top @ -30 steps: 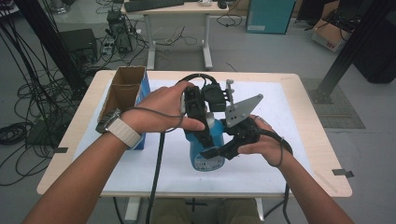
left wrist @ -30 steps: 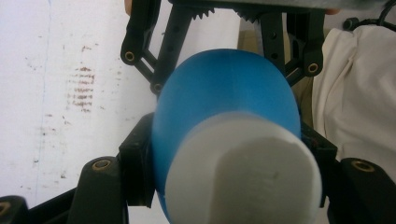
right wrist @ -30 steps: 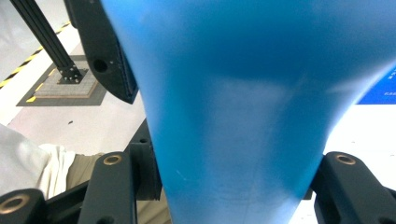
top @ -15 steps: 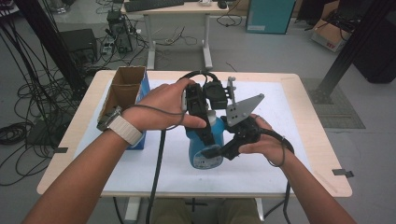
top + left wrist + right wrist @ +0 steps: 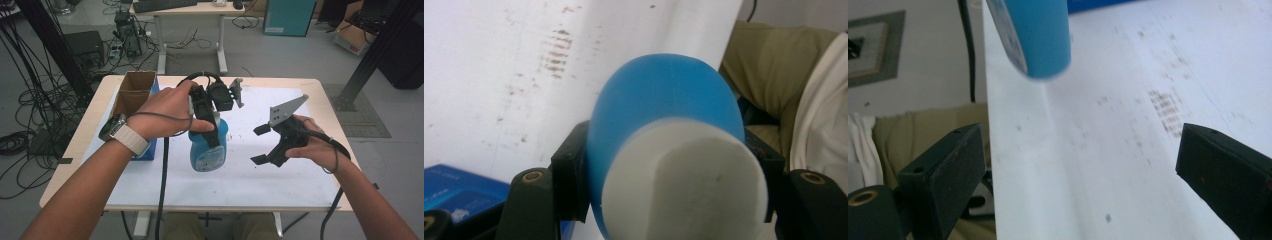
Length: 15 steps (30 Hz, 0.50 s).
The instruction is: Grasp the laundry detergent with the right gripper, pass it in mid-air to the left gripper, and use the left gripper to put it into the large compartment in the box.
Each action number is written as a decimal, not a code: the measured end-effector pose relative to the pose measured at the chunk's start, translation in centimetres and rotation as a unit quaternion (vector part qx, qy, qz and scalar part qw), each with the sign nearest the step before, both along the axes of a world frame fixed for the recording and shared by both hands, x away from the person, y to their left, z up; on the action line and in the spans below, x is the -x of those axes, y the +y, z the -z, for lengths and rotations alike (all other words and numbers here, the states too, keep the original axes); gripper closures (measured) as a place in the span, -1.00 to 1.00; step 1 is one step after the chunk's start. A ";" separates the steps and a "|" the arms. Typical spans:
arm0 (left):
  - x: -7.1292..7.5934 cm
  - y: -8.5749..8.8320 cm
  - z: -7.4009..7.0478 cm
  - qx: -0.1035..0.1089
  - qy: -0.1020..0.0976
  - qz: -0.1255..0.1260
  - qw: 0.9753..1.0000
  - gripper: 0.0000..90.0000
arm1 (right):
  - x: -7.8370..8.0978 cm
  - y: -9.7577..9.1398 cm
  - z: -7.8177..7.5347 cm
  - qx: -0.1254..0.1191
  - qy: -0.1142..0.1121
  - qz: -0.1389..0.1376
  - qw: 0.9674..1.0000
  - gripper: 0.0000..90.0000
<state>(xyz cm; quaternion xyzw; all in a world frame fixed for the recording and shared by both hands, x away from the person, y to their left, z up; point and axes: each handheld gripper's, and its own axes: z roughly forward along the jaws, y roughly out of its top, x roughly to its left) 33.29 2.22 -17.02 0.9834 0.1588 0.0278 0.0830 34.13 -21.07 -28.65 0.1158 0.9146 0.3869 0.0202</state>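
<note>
Here the left gripper (image 5: 212, 117) is clamped on the neck of the blue bottle (image 5: 207, 150), which stands near the middle of the table (image 5: 95, 125). The right gripper (image 5: 261, 145) has just been opening; its jaws are apart with nothing between them, beside the bottle toward the right edge.

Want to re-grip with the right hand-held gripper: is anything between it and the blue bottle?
Nothing visible. The right hand-held gripper, jaws just opened and empty, faces the blue bottle across bare white sheet. The left hand-held gripper clamps the bottle's top.
</note>
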 end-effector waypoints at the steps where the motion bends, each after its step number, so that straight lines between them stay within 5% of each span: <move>1: -0.1 0.1 -0.2 0.000 -0.001 -0.004 1.000 -0.16 | -0.2 -0.5 -0.1 0.012 -0.004 0.006 1.000 -0.87; 9: -0.9 1.0 -1.6 -0.004 -0.007 -0.041 0.999 -0.16 | -0.9 -3.5 -0.4 0.081 -0.011 0.054 0.995 -0.86; 15: -1.5 1.8 -3.0 -0.010 -0.010 -0.073 0.997 -0.16 | -1.3 -5.6 -0.2 0.112 -0.015 0.077 0.991 -0.84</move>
